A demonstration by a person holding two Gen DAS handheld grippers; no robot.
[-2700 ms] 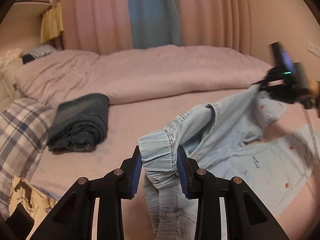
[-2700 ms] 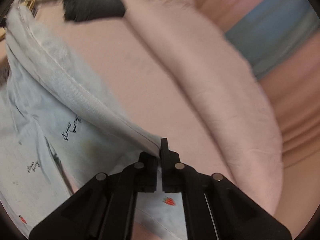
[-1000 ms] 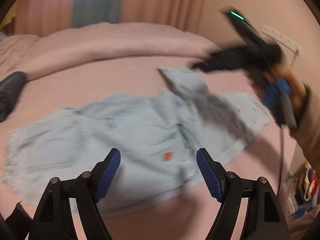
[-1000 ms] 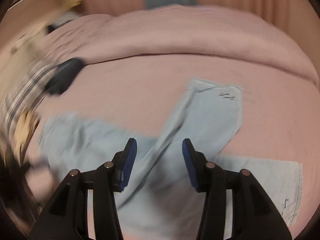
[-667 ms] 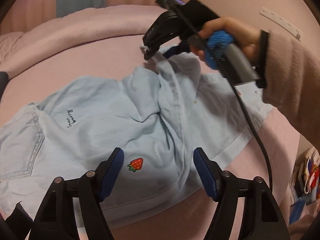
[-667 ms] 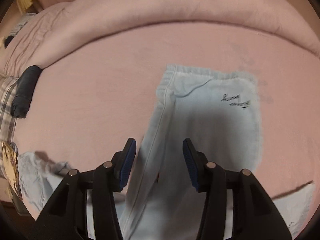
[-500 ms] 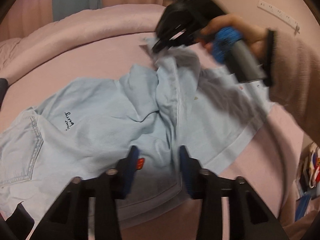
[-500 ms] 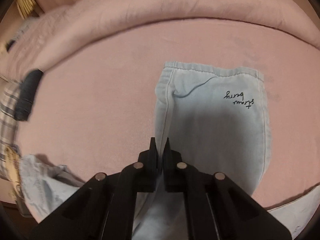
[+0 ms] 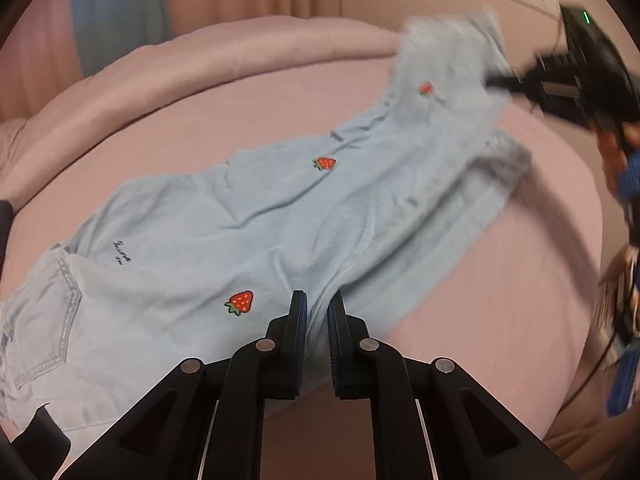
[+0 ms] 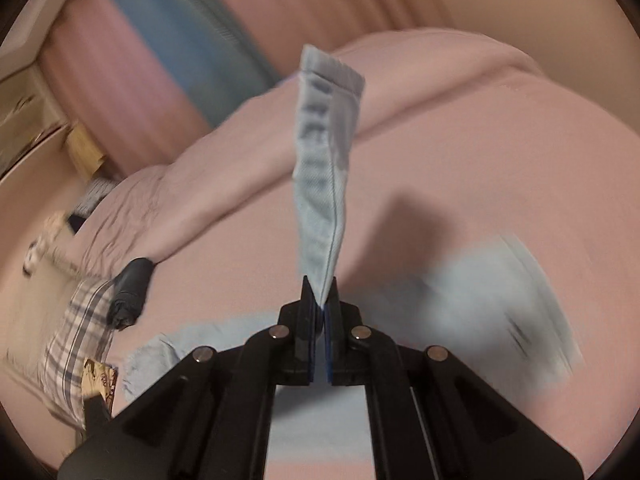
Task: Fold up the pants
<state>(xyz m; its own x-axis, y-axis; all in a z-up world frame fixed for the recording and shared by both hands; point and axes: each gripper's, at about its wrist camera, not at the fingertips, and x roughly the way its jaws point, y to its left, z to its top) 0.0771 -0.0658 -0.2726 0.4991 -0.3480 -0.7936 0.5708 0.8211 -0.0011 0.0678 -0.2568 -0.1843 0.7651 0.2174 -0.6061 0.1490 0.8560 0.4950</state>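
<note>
Light blue pants [image 9: 280, 216] with small strawberry patches lie stretched across the pink bed. My left gripper [image 9: 317, 310] is shut on a fold of the pants at their near edge, close to a strawberry patch [image 9: 240, 303]. The right gripper [image 9: 494, 80] appears at the far right of the left wrist view, held by a hand, gripping the far leg end lifted off the bed. In the right wrist view my right gripper [image 10: 319, 294] is shut on a strip of the pants [image 10: 324, 160] that stands up in front of it.
A rolled pink duvet [image 9: 180, 80] runs along the back of the bed. A dark folded garment [image 10: 130, 292] and a plaid pillow [image 10: 76, 352] lie at the left. Curtains hang behind. Clutter [image 9: 624, 320] sits past the bed's right edge.
Both grippers shut on the pants. The right gripper swung out to the right with the leg end, pulling the bunched legs out long. The left gripper dropped to the near edge.
</note>
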